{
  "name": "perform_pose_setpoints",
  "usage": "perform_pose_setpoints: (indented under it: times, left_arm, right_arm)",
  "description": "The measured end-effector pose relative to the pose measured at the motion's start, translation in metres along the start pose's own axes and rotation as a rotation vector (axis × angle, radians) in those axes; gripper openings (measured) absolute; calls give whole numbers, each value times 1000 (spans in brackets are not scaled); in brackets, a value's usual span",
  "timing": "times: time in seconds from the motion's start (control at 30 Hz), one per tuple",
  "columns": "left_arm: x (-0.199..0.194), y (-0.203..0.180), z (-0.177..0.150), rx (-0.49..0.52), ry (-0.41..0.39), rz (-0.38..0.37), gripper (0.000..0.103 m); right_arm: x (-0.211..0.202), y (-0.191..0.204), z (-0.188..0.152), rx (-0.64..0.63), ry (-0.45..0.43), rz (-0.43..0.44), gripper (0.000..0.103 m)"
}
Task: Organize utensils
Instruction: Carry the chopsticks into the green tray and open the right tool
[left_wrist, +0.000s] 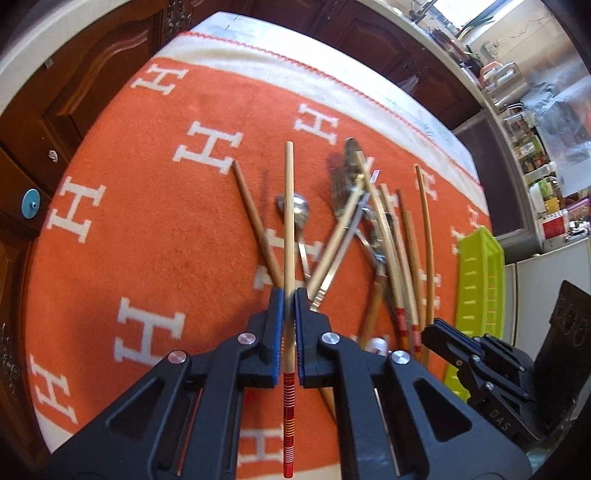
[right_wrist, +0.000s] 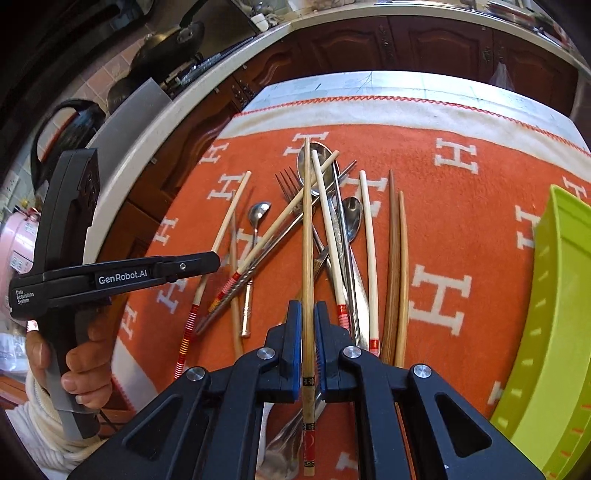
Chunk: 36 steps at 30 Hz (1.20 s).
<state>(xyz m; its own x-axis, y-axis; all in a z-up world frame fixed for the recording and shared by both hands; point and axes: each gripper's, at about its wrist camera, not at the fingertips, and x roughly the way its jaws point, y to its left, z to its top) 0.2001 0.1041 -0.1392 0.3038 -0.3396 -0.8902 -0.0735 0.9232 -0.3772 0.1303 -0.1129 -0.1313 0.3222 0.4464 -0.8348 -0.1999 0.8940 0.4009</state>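
My left gripper is shut on a pale chopstick with a red-striped end and holds it above the orange cloth. My right gripper is shut on a bamboo chopstick with a red and black end. A loose pile of chopsticks, spoons and a fork lies on the cloth ahead; it also shows in the left wrist view. A small spoon lies at the pile's left. The left gripper shows at the left in the right wrist view.
An orange blanket with white H letters covers the table. A lime green plastic tray stands at the right; it also shows in the left wrist view. Dark wooden cabinets and a cluttered counter lie beyond the table's far edge.
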Motion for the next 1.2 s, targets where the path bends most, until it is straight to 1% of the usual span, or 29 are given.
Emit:
perform_pose_setpoints:
  times: [0.07,0.23,0.3,0.4,0.53,0.63,0.73,0.8,0.9,1.0,1.1,1.13,1.17,1.2]
  left_arm:
    - [-14,-8,-6,14,-12,-16,4]
    - [-50,-46,-24,94,-44,-62,4]
    - [-60,-71,-31,142,-48,-82,4]
    - [-70,-110,-40,222,-59,-98,4]
    - [-72,-161,-52,308,-52,-120,4]
    - [-64,-203,-61,356,-35,-137,4]
    - [-56,-237,-69,391,-21,-149,4]
    - [-43,-260,-74,411,0,-157,4]
    - [-16,-280,-78,424,37,-150,4]
    - [16,-289,-82,417,86,-136,4]
    - [37,-290,-85,413,107,-118,4]
    - [43,-290,-86,410,114,-108,4]
    - [48,-289,-87,407,125,-102,4]
    - [54,-288,-88,403,137,-90,4]
  right_arm:
    - [-14,-2,-6,23,-18,3,7]
    - [-56,-20,-25,114,-61,3,7]
    - [-71,-31,-33,154,-76,-2,7]
    - [-99,-53,-51,214,-107,-39,7]
    - [-133,-85,-71,286,-158,-84,7]
    - [-153,-112,-84,335,-190,-107,7]
    - [-167,-134,-94,365,-208,-171,7]
    - [-172,-148,-100,382,-204,-212,7]
    - [-174,-165,-111,413,-196,-215,7]
    - [-172,-177,-117,430,-189,-239,7]
    - [-166,-180,-119,437,-181,-249,8]
    - [-162,-181,-118,441,-175,-252,9]
    - [-161,-183,-117,444,-173,-254,14]
    - [-158,-186,-115,444,-172,-255,20]
